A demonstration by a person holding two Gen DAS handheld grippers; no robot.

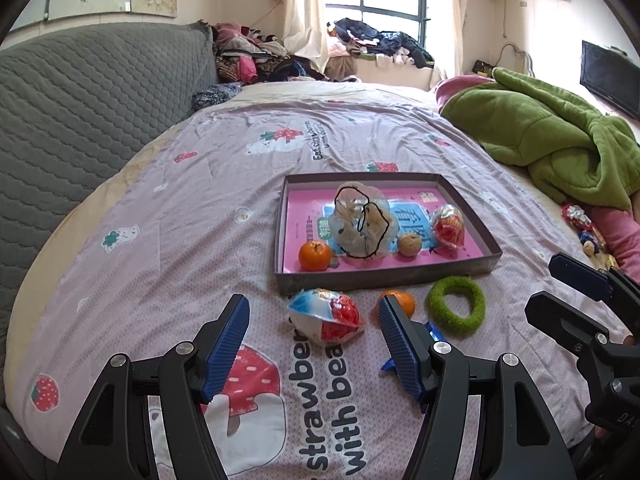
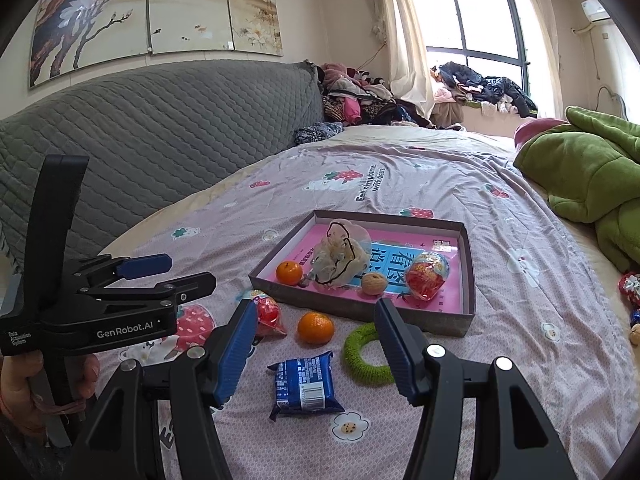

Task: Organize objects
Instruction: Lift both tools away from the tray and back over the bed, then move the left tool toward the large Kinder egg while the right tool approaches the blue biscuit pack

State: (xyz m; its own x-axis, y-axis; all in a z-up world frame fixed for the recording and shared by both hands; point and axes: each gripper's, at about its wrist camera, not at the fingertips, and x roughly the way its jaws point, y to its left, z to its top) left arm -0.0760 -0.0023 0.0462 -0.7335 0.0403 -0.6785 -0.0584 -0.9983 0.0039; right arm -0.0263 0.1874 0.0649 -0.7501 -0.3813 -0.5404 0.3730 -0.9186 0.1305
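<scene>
Lilac bedding printed with strawberries and bears [image 2: 460, 184] covers the bed that serves as the work surface, with a grey quilted headboard [image 2: 160, 128] along its far left edge, a crumpled green blanket [image 1: 552, 140] heaped on the right, and piles of clothes [image 2: 480, 84] under a bright curtained window [image 2: 472, 20]; a flower painting [image 2: 152, 12] hangs above the headboard. Near the middle of the bed lies a shallow cardboard box [image 1: 384, 278] lined with a pink booklet. Inside it sit a tangerine in the box [image 1: 315, 255], a clear crumpled bag edged in black [image 1: 362, 220], a walnut [image 1: 409, 244] and a foil-wrapped egg toy [image 1: 449, 225]. Just outside the box's near wall lie a second wrapped egg toy [image 1: 326, 316], a loose tangerine [image 2: 315, 327], a green knitted ring [image 1: 456, 309] and, closer in, a blue snack packet [image 2: 305, 385]. The left gripper [image 1: 314, 338] hangs with its jaws spread wide on either side of the second wrapped egg toy, not touching it. The right gripper [image 2: 316, 342] is likewise spread and empty, above the blue snack packet and the loose tangerine.
</scene>
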